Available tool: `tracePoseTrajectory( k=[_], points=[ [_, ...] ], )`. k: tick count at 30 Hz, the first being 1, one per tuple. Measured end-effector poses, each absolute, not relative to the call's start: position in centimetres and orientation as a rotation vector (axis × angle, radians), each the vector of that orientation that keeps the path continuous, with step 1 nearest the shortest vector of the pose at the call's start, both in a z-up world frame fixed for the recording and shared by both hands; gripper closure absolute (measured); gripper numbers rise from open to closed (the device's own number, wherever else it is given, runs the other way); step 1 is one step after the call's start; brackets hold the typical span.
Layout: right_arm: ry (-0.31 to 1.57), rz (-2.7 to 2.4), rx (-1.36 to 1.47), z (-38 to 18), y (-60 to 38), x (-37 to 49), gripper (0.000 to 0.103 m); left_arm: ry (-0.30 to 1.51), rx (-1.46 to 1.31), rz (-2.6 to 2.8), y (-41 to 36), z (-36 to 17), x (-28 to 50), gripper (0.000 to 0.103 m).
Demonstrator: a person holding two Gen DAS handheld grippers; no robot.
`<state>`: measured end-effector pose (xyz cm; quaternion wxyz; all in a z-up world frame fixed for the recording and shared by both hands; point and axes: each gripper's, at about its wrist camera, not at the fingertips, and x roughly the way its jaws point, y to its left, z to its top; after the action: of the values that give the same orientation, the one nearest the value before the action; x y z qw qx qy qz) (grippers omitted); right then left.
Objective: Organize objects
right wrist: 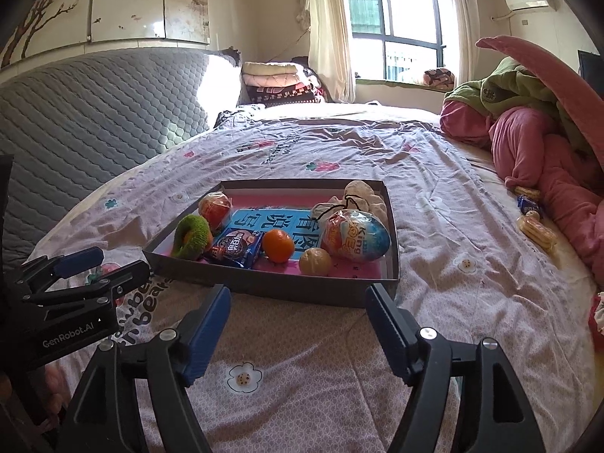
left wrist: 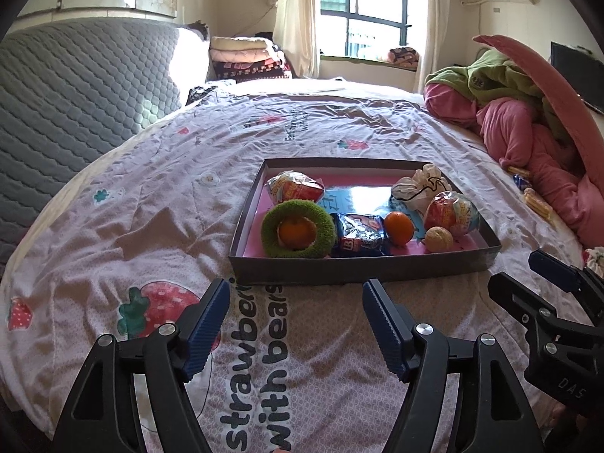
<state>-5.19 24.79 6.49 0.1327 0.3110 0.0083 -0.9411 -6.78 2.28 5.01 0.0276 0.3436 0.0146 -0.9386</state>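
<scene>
Altogether, the box (left wrist: 362, 268) holds two oranges (left wrist: 398, 227), two eggs (left wrist: 451, 213).

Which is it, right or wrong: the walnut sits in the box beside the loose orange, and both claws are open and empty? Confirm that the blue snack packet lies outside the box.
Wrong on the blue snack packet: the left wrist view shows it inside the box, between the green ring and the loose orange. The rest stands.

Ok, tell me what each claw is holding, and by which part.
Nothing. The left claw and the right claw are both open and empty, short of the box.
</scene>
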Motion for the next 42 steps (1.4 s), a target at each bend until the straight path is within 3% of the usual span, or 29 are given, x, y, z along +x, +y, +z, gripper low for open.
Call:
tracePoseTrajectory(
  k=[11, 19, 42],
  points=[
    [0.015, -2.722, 0.907, 5.6, 24.6, -4.0, 0.025, 0.073, 1.110, -2.891, 2.2, 3.4, -5.8, 0.029],
    [0.042, -2.703, 0.948, 4.4, 24.1, -3.6, 0.025, -0.025, 1.157, -2.861, 3.2, 1.9, -5.6, 0.029],
    [0.066, -2.678, 1.002, 2.4, 23.1, -3.4, 0.025, -0.006, 1.251, -2.823, 2.5, -0.5, -5.9, 0.029]
  ],
)
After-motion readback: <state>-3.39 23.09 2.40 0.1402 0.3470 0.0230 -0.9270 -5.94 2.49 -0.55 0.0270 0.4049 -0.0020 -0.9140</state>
